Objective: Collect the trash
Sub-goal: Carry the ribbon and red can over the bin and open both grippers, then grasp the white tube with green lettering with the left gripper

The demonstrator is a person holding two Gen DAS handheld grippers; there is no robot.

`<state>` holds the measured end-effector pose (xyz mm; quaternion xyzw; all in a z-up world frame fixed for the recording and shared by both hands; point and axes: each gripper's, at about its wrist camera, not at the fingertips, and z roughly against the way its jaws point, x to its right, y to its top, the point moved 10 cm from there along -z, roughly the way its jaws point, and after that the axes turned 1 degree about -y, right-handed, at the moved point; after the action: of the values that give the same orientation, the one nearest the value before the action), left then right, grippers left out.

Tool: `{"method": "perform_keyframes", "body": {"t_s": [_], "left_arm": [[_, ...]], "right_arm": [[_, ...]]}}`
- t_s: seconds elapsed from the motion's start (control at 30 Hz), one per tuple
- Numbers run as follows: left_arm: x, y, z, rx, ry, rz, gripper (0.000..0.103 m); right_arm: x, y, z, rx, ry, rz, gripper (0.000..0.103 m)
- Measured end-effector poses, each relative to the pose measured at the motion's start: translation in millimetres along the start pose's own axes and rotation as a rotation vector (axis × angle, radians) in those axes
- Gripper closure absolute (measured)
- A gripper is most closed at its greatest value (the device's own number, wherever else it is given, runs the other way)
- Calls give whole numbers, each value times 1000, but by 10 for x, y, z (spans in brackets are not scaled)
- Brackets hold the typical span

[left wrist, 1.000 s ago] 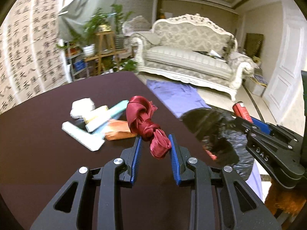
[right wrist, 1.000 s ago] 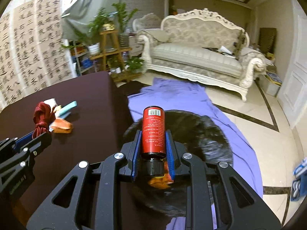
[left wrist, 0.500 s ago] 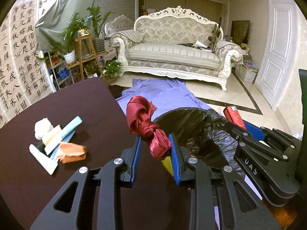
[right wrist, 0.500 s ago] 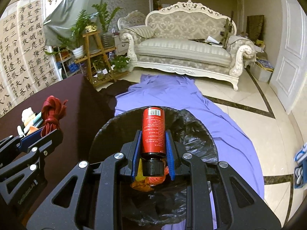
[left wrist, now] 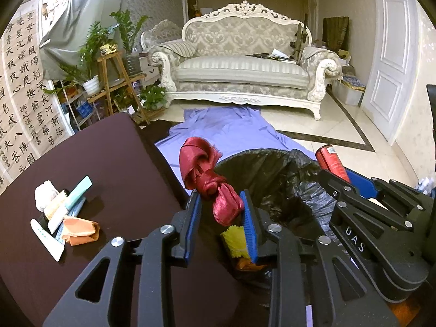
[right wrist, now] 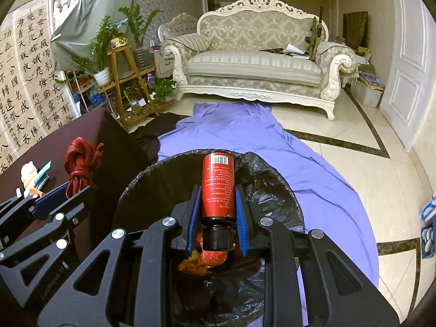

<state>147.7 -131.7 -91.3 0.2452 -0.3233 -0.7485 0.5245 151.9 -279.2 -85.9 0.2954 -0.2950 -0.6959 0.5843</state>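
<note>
Ribbon [left wrist: 209,182], dark red satin tied into a loose knot, hangs between the blue pads of the left gripper [left wrist: 222,212], whose jaws have just been opening; the knot's tail leans on the right-hand pad while the left-hand pad stands clear, so the grip looks let go. It sits just over the near rim of the trash bin [right wrist: 275,188], lined with a black bag. Being soft, light and slippery, the ribbon should slide free and drop limp; any regrasp would best take the knot, its firmest part. The right gripper [right wrist: 218,212] clamps a red spray can [right wrist: 218,188] by its lower body, cap toward the camera, above the bin's mouth. The can is rigid and smooth, probably light, and would fall straight. More trash [left wrist: 62,215] waits on the dark table [left wrist: 114,147].
</note>
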Motion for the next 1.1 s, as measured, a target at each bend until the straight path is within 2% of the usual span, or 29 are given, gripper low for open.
{"method": "perform_keyframes", "body": {"t_s": [0.1, 0.2, 0.3, 0.43, 0.57, 0.9, 1.1], "left_arm": [[2, -13, 7, -2, -1, 13, 57], [-43, -37, 22, -5, 3, 23, 52], [-79, -57, 47, -9, 8, 36, 42], [-223, -92, 146, -6, 33, 62, 35], [-480, -169, 254, -11, 80, 90, 34], [-1263, -534, 483, -60, 213, 220, 34], [-1707, -647, 510, -86, 272, 310, 34]], "right_arm": [[15, -1, -8, -2, -8, -11, 76], [35, -10, -10, -5, -16, -25, 66], [26, -22, -5, -10, -17, -26, 66], [-92, -34, 31, -14, -4, -8, 64], [-314, -48, 75, -13, 31, 18, 58], [-1227, -116, 147, -29, 175, 141, 57], [-1533, -125, 146, -38, 215, 186, 57]]}}
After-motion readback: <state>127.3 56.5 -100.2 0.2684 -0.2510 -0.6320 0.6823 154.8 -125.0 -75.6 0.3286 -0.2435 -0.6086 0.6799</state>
